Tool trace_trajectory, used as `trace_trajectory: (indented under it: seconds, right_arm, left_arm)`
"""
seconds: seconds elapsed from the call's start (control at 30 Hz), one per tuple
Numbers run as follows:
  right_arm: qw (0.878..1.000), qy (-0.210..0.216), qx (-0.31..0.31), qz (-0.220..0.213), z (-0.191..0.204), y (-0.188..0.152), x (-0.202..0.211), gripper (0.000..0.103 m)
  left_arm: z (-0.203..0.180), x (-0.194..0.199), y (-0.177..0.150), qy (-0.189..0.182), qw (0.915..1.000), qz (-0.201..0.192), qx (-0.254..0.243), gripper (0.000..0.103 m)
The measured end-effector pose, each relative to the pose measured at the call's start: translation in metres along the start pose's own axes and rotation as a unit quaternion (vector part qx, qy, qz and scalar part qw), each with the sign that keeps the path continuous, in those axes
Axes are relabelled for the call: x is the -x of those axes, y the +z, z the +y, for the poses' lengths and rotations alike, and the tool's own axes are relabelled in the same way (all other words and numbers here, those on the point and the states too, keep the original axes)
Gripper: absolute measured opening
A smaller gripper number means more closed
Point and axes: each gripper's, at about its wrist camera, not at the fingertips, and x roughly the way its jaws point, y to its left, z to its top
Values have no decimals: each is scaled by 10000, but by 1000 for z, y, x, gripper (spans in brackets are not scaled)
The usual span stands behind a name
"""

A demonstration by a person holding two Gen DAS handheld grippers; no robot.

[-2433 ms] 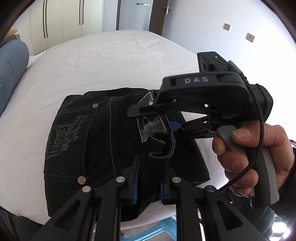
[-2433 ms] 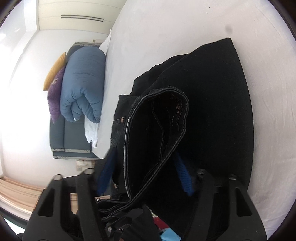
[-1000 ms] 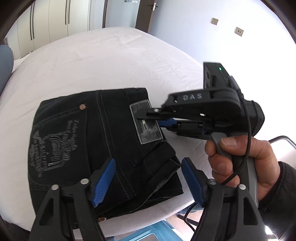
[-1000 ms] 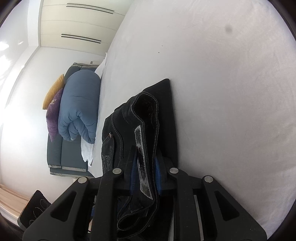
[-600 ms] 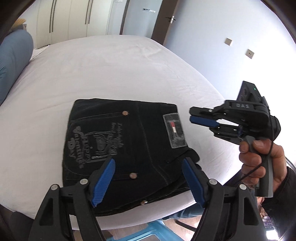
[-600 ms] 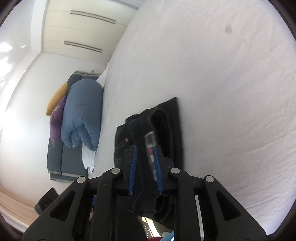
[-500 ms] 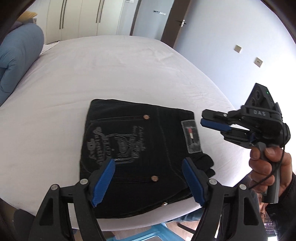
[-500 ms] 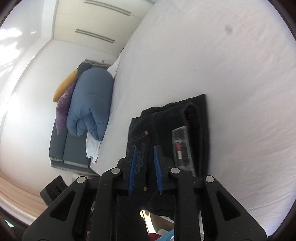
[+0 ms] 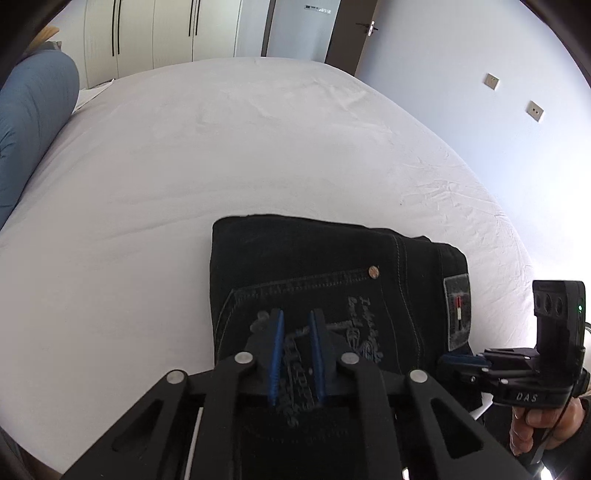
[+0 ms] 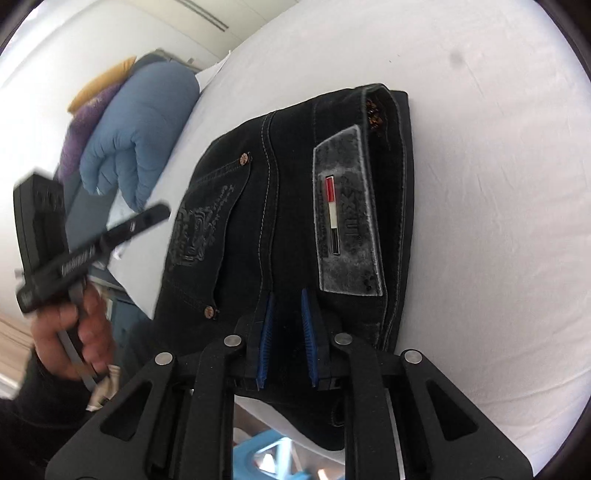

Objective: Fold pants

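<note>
The black pants (image 9: 314, 258) lie folded into a flat rectangle near the front edge of the white bed (image 9: 258, 129), back pocket and grey patch (image 9: 457, 314) facing up. My left gripper (image 9: 295, 314) hovers over the embroidered pocket; its jaws are closing, nearly together, with nothing between them. In the right wrist view the pants (image 10: 288, 184) and patch (image 10: 347, 214) lie just ahead of my right gripper (image 10: 286, 295), which is shut and empty. The right gripper (image 9: 448, 360) sits off the pants' right edge. The left gripper (image 10: 155, 216) shows blurred at the left.
A rolled blue duvet (image 9: 29, 129) lies at the bed's left end, with purple and yellow cushions (image 10: 85, 122) behind it. Wardrobes (image 9: 147, 29) and a door stand beyond the bed. Something light blue (image 10: 273, 454) sits on the floor below the bed's front edge.
Both grippers have let go of the waistband, and the pants now lie flat. The left jaws went from wide to narrow as that gripper slid left. The right gripper drew back and rolled.
</note>
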Motion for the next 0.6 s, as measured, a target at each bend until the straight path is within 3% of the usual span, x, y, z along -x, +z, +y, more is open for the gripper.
trace_trajectory:
  seconds: [0.07, 0.23, 0.33, 0.6]
  right_arm:
    - [9998, -159, -84, -14, -6, 2, 0, 0]
    - [9992, 47, -391, -88, -20, 2, -4, 0]
    - [9993, -39, -369, -45, -19, 4, -3, 0]
    - [9991, -108, -407, -67, -16, 7, -9, 0]
  left_arm:
    - [2, -11, 15, 53, 9999, 10, -128, 8]
    - [15, -55, 27, 297, 9977, 458, -394, 0]
    - [8, -63, 10, 438, 9955, 494, -675, 0]
    - [-1, -25, -51, 371, 9980, 263, -430, 0]
